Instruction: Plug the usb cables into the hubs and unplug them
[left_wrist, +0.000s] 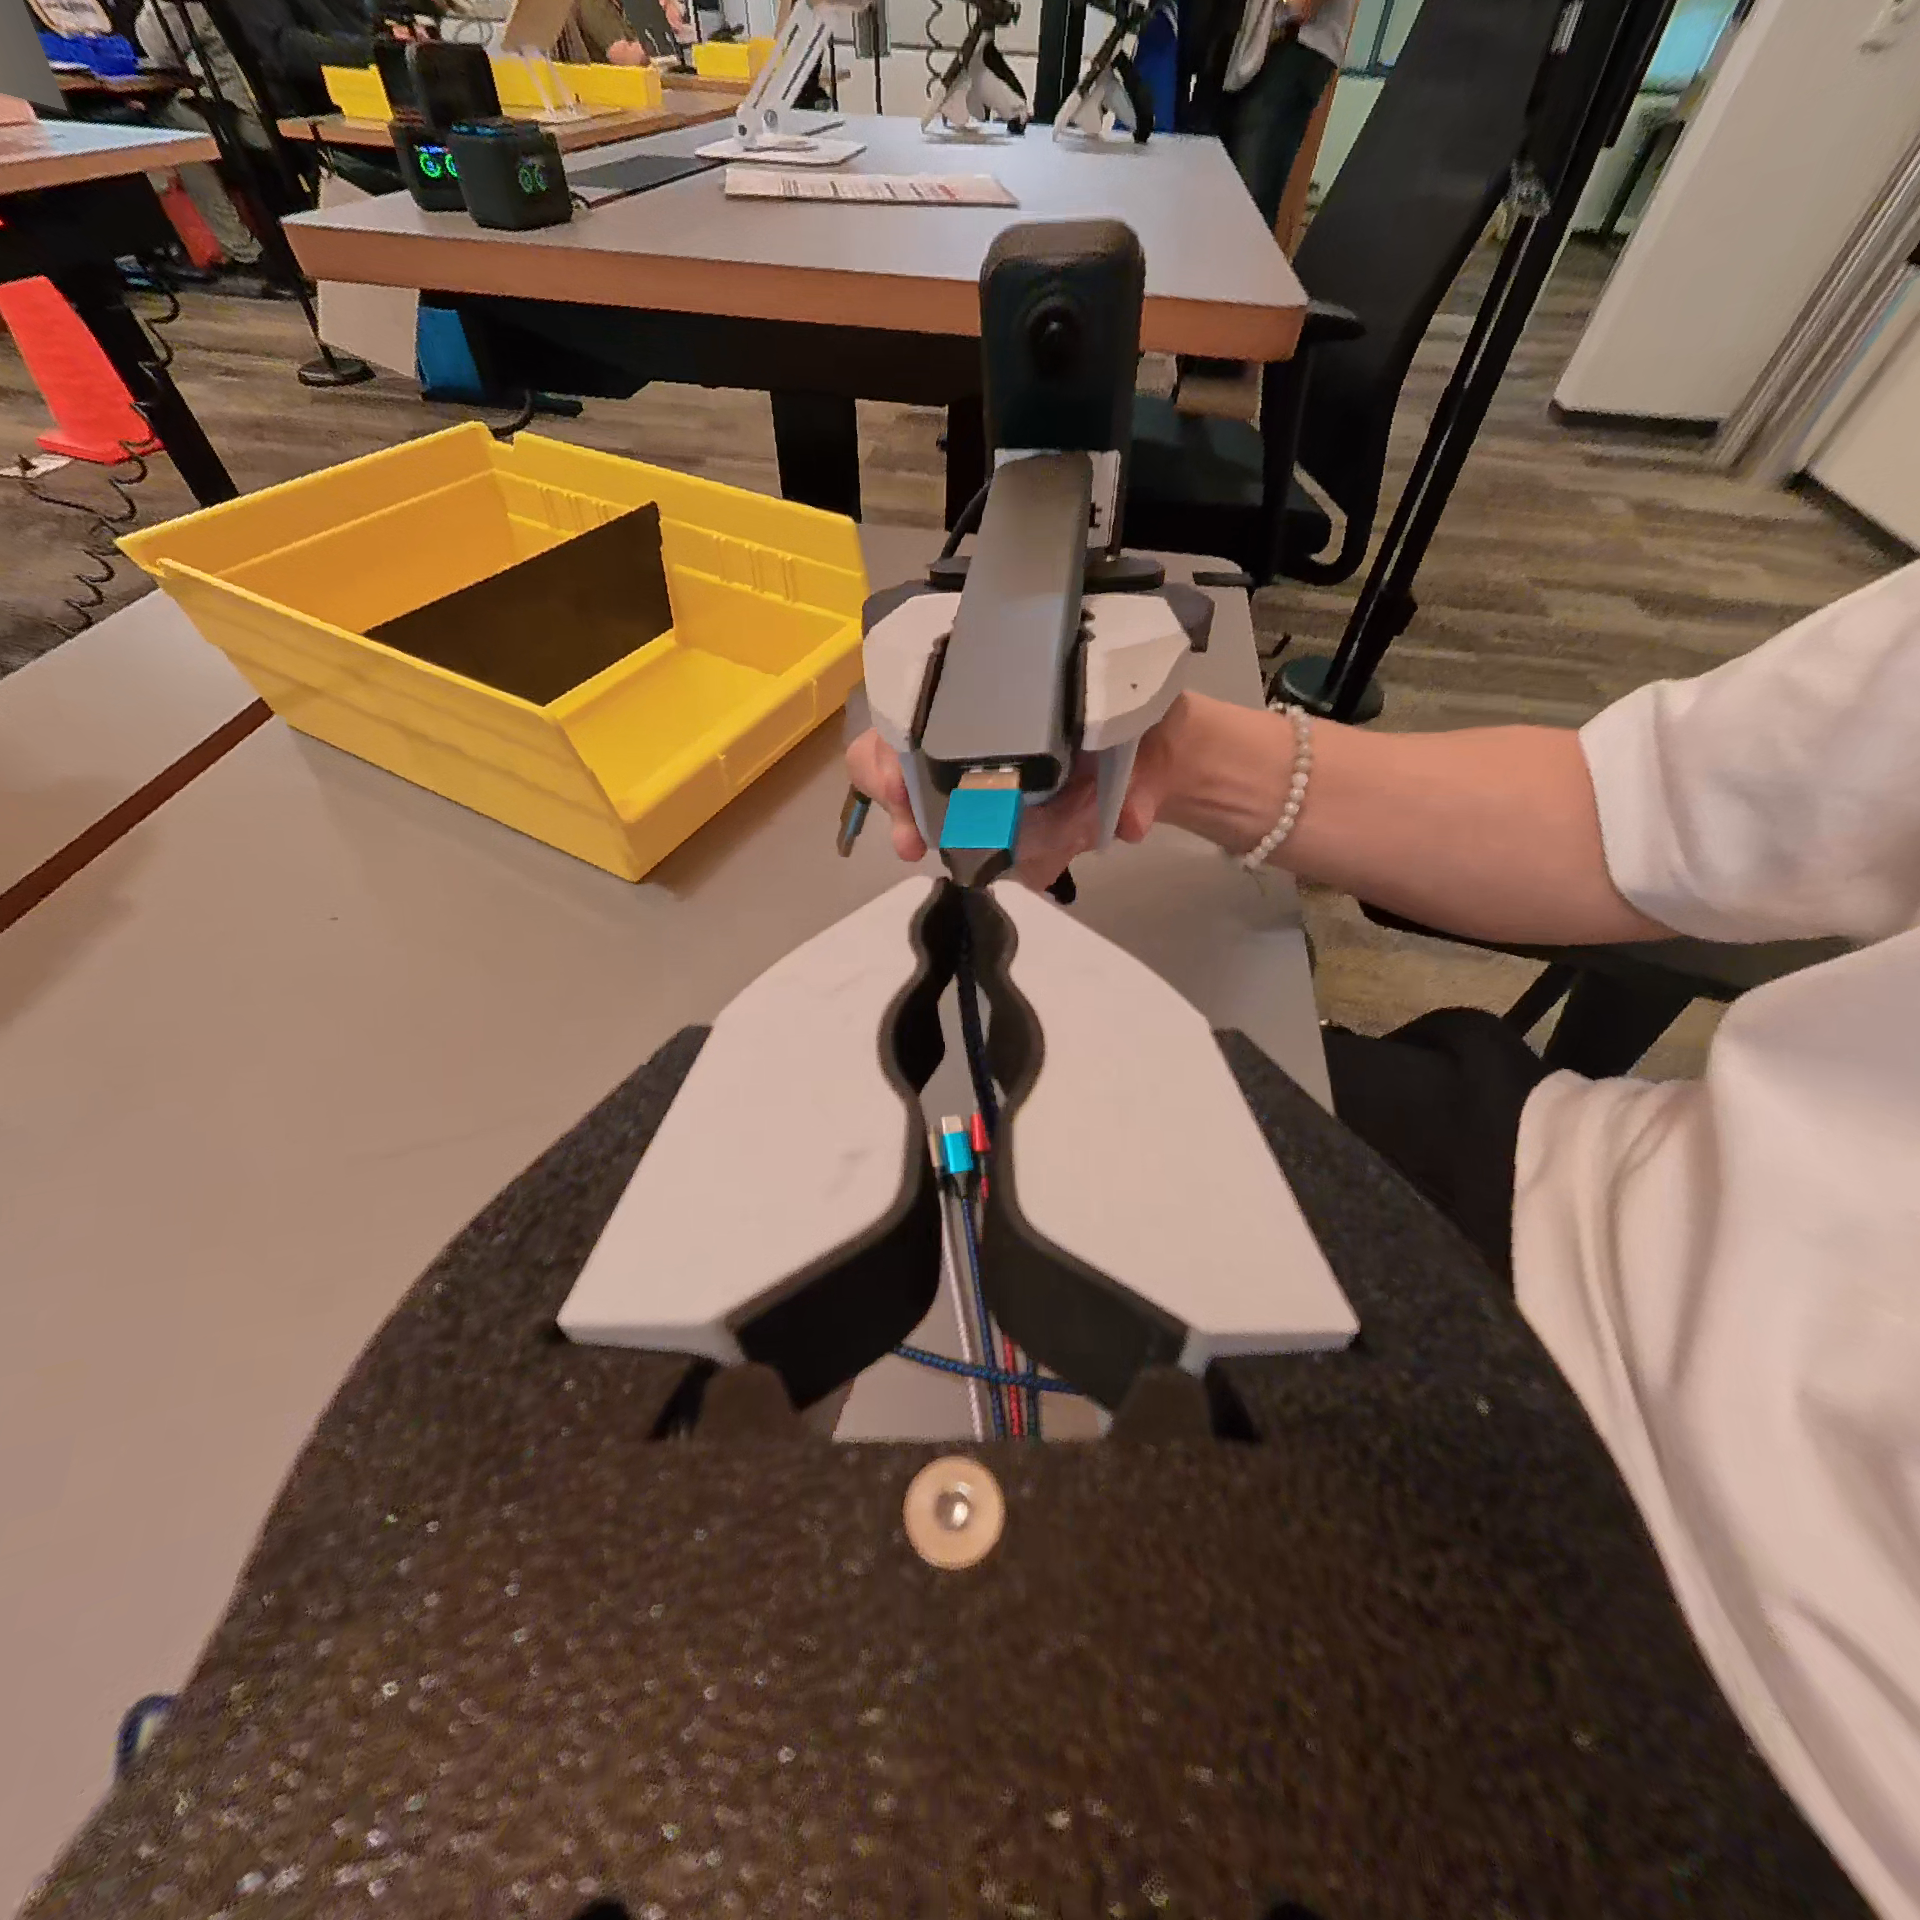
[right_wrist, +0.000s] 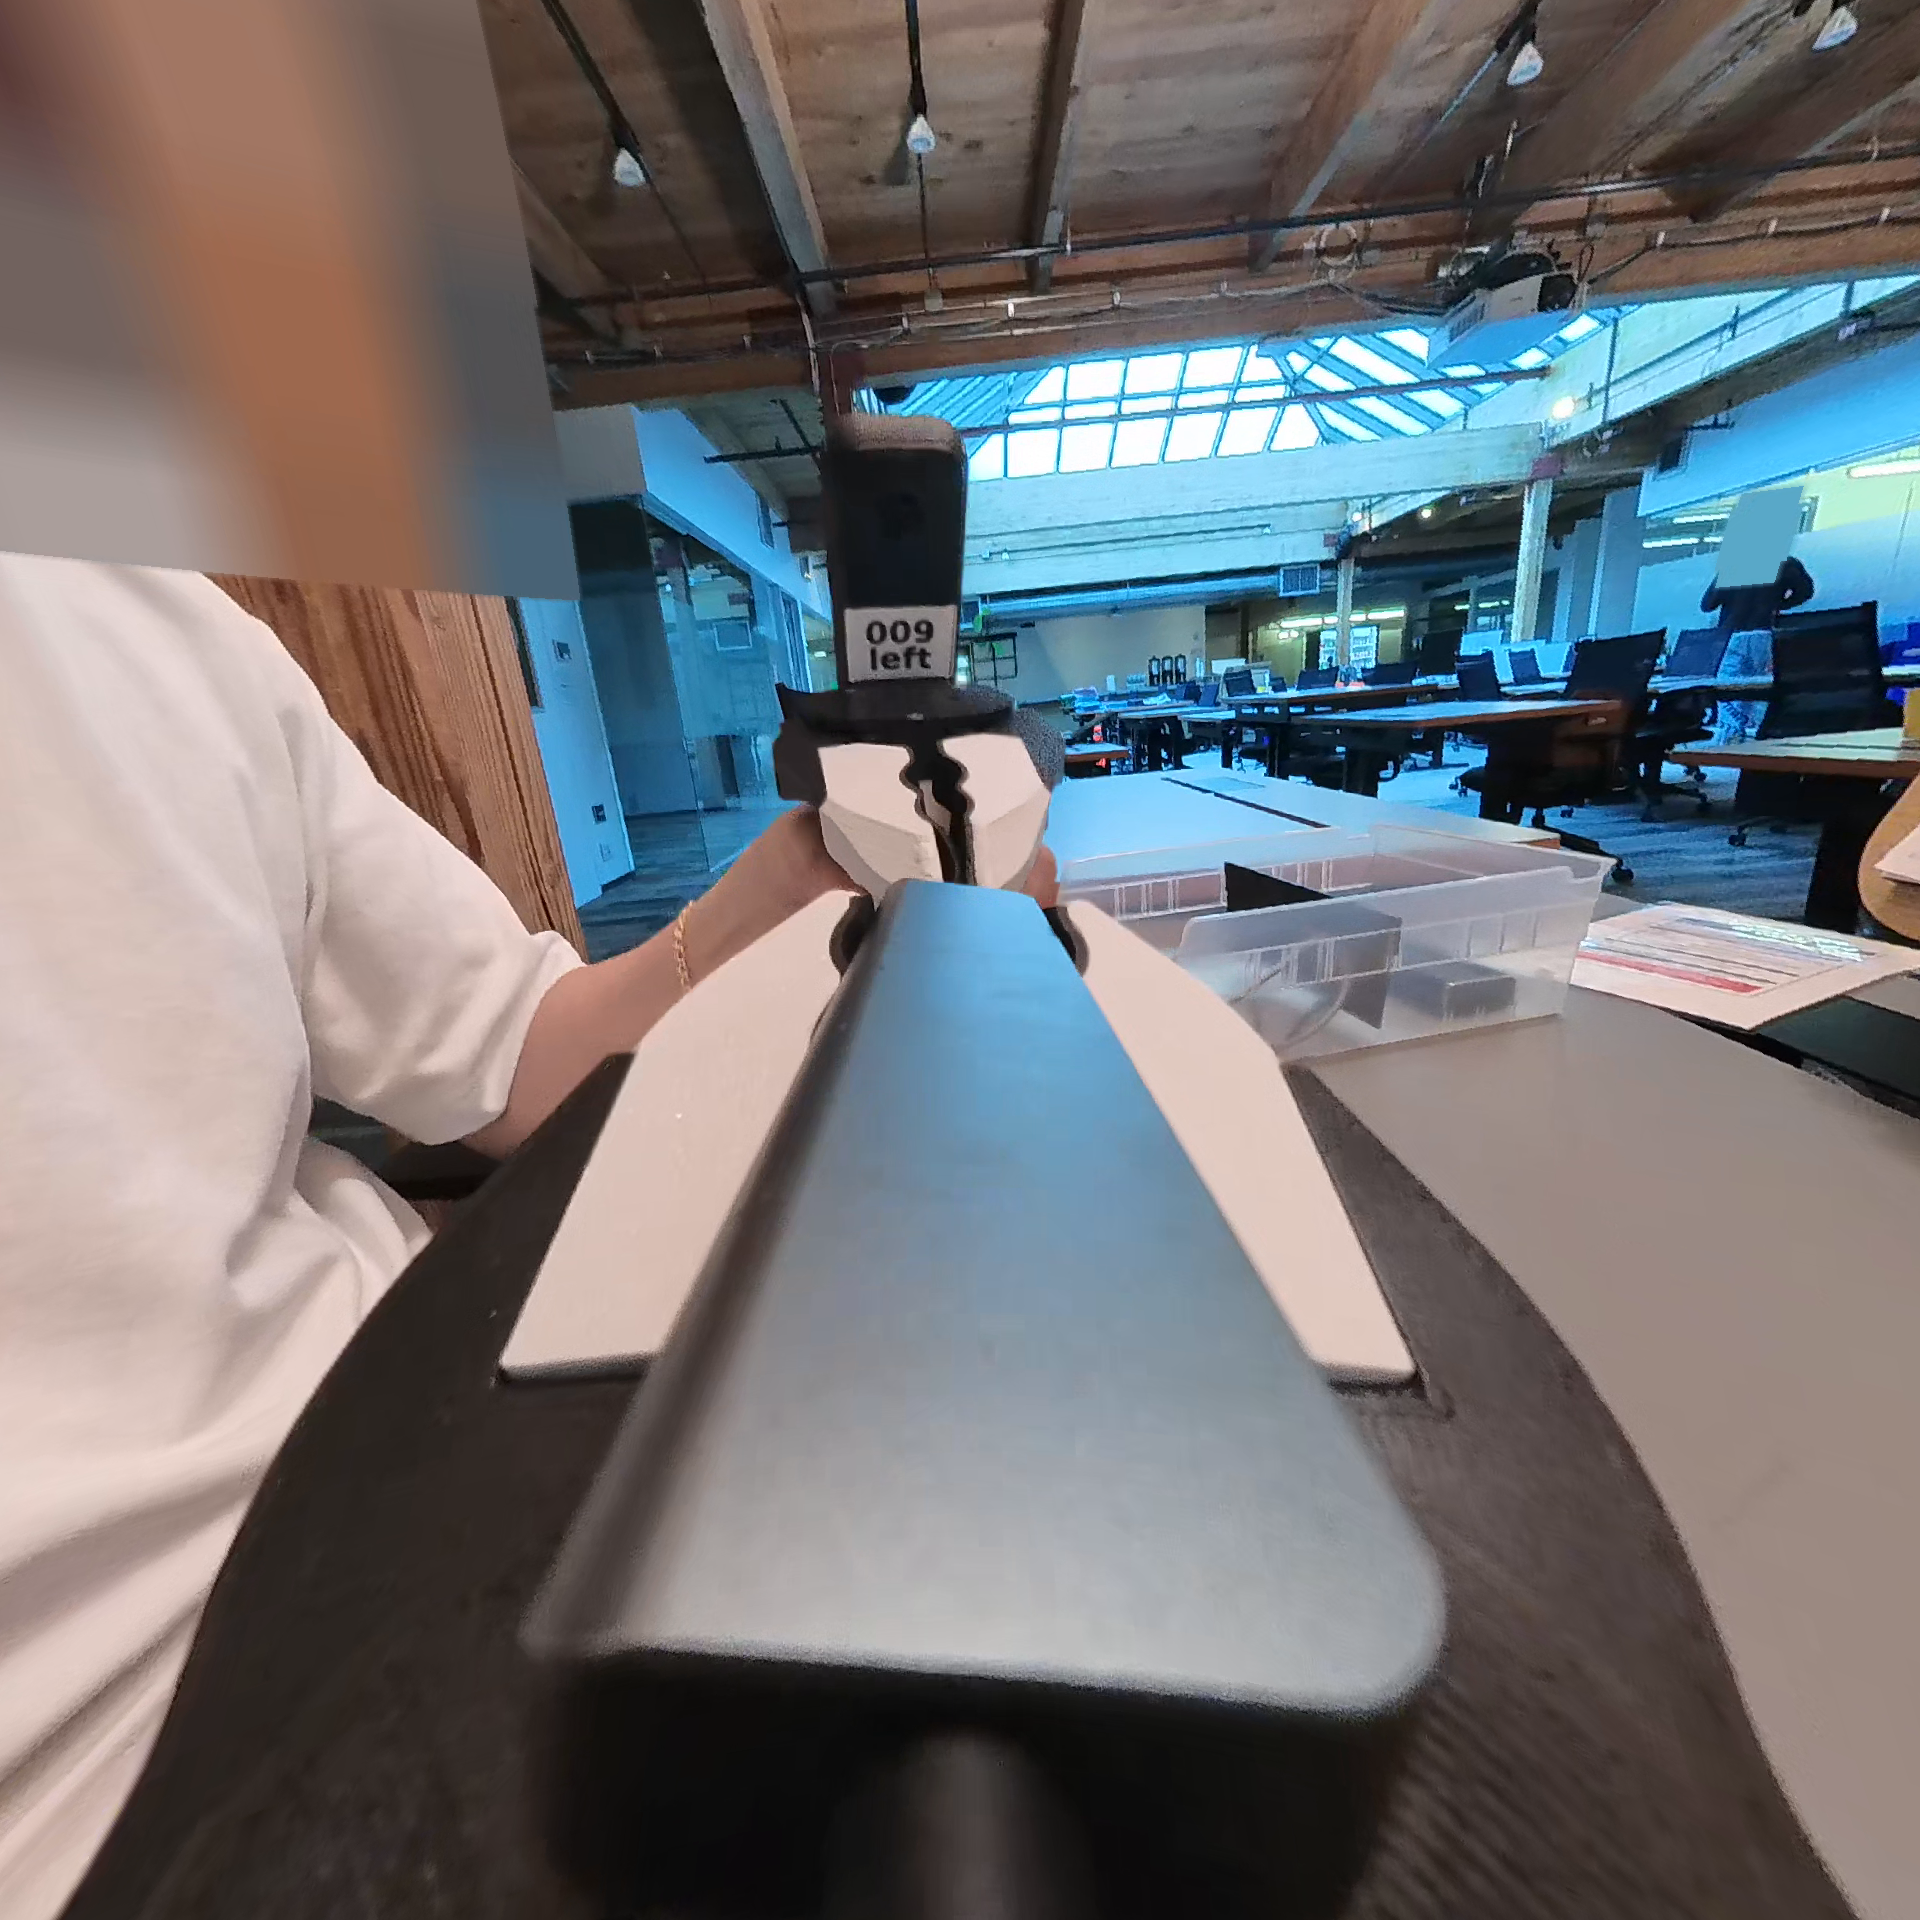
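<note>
My left gripper (left_wrist: 961, 899) is clamped on the dark braided cable just behind its teal USB-A plug (left_wrist: 980, 821), the wavy black pads closed round the cord. Below, between the fingers, I can see a bundle of other cables (left_wrist: 971, 1247) lying on the table, blue, red and white braid with small teal, red and silver connectors, none of them in use.

My right gripper (left_wrist: 1023, 675) faces me, closed on a long dark grey USB hub (right_wrist: 966, 1299), which it holds by its sides with the port end toward the left gripper. From the right wrist view the hub fills the middle of the picture and hides its own port, so I judge the joint from the left view only.

There the plug's metal tongue sits partly inside the end port, with a strip of silver showing between teal shell and hub. I read that as half seated: either going in or coming out, I cannot tell which. So one cable is mid-cycle at best, and the bundle on the table looks left to do.

Beyond, a yellow bin (left_wrist: 582, 748) with a black divider stands on the grey table (left_wrist: 312, 1039); on my other side is a clear bin (right_wrist: 1455, 904) with a dark block in it, perhaps another hub.
</note>
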